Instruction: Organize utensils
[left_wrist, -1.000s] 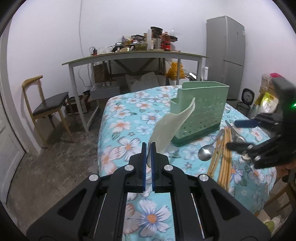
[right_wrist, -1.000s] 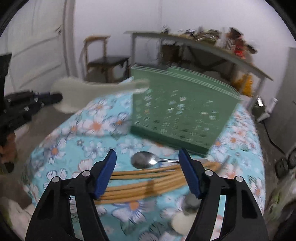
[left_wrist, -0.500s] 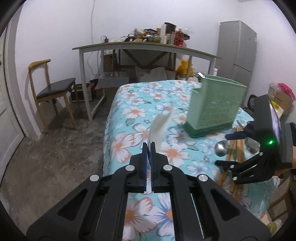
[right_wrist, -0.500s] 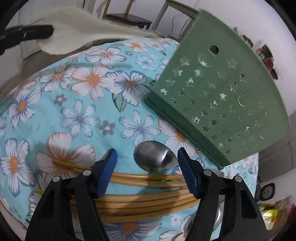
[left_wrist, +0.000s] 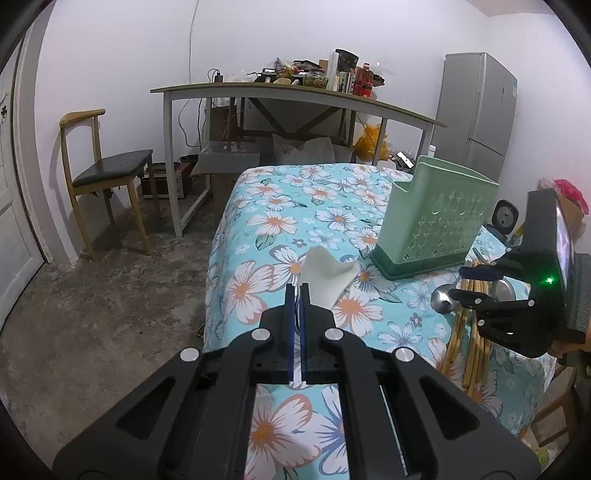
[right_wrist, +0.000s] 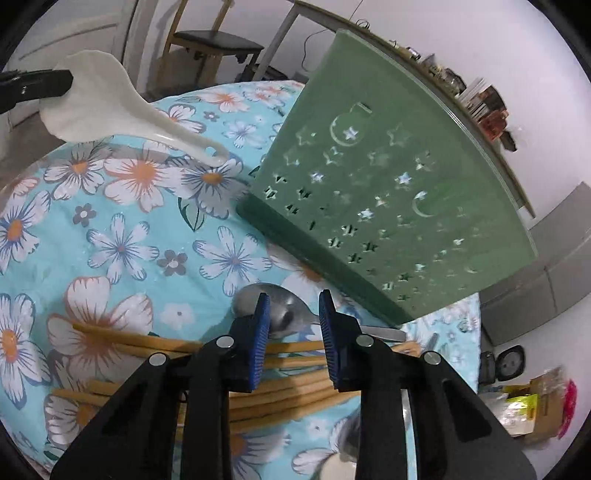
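My left gripper (left_wrist: 297, 295) pinches the white rice paddle (right_wrist: 107, 107). My right gripper (right_wrist: 293, 314) is closing around the metal spoon (right_wrist: 284, 314) beside the green holder (right_wrist: 388, 184); next, lift clear of chopsticks (right_wrist: 147, 343).

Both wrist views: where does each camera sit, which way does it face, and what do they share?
Left wrist: on the left gripper, facing across the table to the room; shut on the paddle; right gripper at right.
Right wrist: on the right gripper, angled down; jaws closing around the spoon, above chopsticks.
Shared: paddle, spoon, chopsticks, holder.
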